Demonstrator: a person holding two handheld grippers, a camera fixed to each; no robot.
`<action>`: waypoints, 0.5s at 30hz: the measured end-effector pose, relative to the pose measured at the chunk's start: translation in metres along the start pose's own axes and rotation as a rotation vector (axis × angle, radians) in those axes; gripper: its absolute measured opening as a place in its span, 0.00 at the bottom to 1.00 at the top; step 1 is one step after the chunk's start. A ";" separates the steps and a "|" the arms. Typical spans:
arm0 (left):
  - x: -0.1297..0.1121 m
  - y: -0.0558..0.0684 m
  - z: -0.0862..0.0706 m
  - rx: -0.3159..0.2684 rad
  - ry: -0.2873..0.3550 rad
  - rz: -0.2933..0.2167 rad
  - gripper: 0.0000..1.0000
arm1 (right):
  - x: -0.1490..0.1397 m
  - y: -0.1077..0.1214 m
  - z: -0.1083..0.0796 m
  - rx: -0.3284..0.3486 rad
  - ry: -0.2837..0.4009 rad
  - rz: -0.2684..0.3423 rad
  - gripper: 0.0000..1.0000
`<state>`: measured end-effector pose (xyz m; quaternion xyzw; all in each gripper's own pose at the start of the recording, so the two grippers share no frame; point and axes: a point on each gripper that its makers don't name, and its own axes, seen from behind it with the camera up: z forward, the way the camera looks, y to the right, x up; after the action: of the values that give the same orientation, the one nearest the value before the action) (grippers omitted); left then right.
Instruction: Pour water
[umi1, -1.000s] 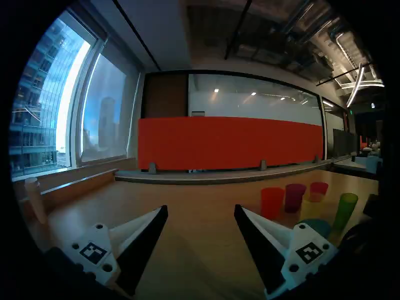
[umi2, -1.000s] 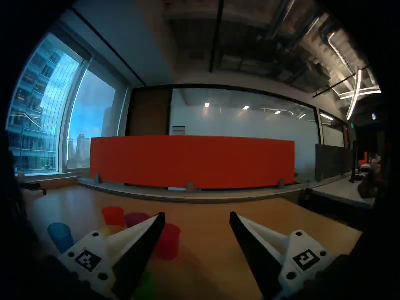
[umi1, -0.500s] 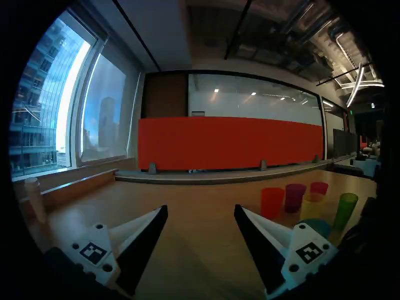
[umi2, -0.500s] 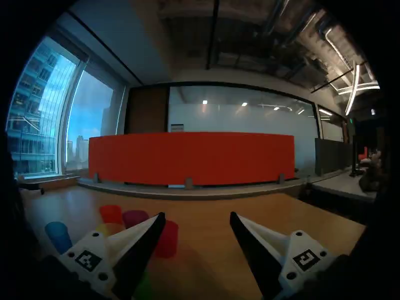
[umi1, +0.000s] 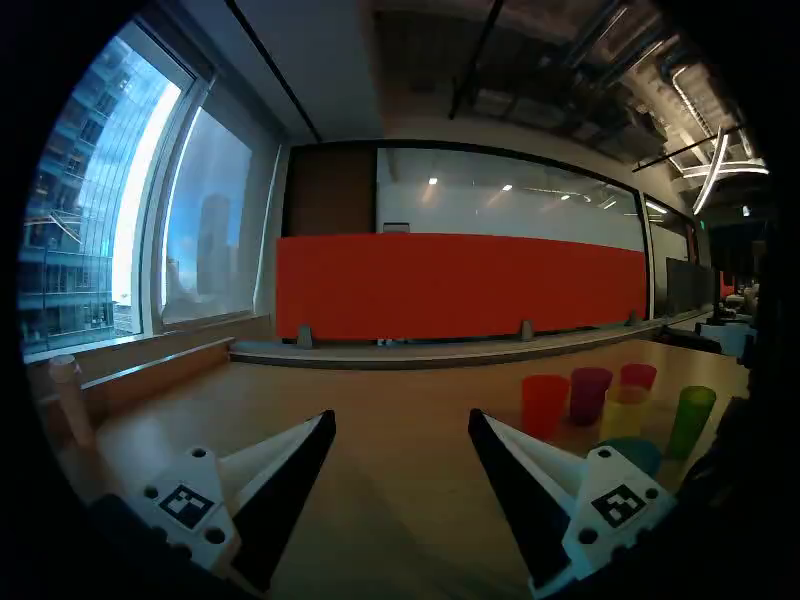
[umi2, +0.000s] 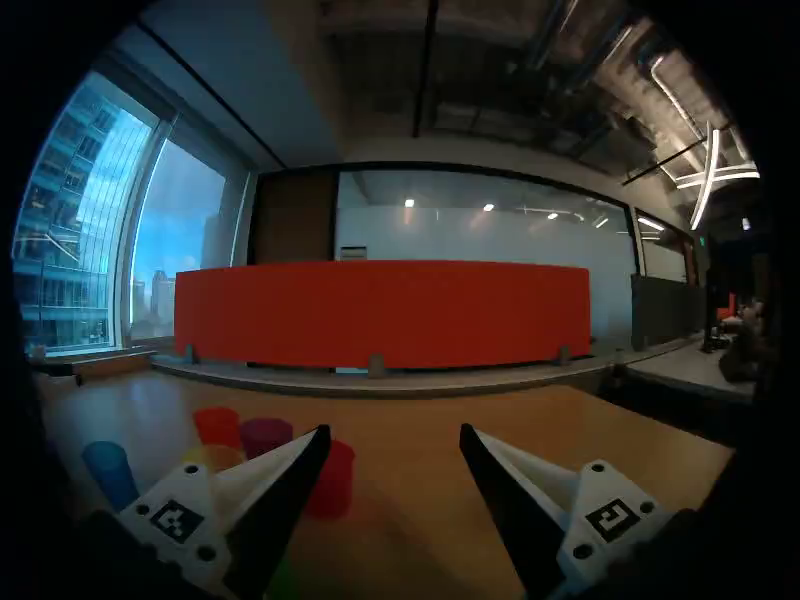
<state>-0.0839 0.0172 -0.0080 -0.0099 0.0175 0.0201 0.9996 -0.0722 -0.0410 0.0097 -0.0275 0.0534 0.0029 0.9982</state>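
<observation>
Wood table (umi1: 400, 440) w/ coloured cups (umi1: 543, 405), contents unclear.

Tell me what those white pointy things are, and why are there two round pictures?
Those are the fingers of two grabbing tools that a person holds, one in each hand. A small camera rides on each tool, looking forward, so each hand gives one picture. The left gripper and the right gripper are both open, holding nothing. Ahead is a wooden table with coloured cups standing upright: orange, purple, yellow, green, blue. Behind stands an orange divider beside big windows.
</observation>
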 end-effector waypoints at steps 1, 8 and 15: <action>0.000 0.000 0.000 0.000 0.000 0.000 0.99 | 0.000 0.000 0.000 0.000 -0.001 -0.002 1.00; 0.000 0.000 0.000 0.000 0.000 0.000 0.99 | -0.001 0.001 0.002 0.001 -0.002 -0.005 1.00; 0.000 0.000 -0.001 0.000 0.000 0.000 0.99 | -0.001 0.004 0.001 0.001 -0.006 -0.005 1.00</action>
<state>-0.0843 0.0169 -0.0088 -0.0099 0.0176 0.0202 0.9996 -0.0728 -0.0367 0.0108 -0.0272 0.0502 0.0007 0.9984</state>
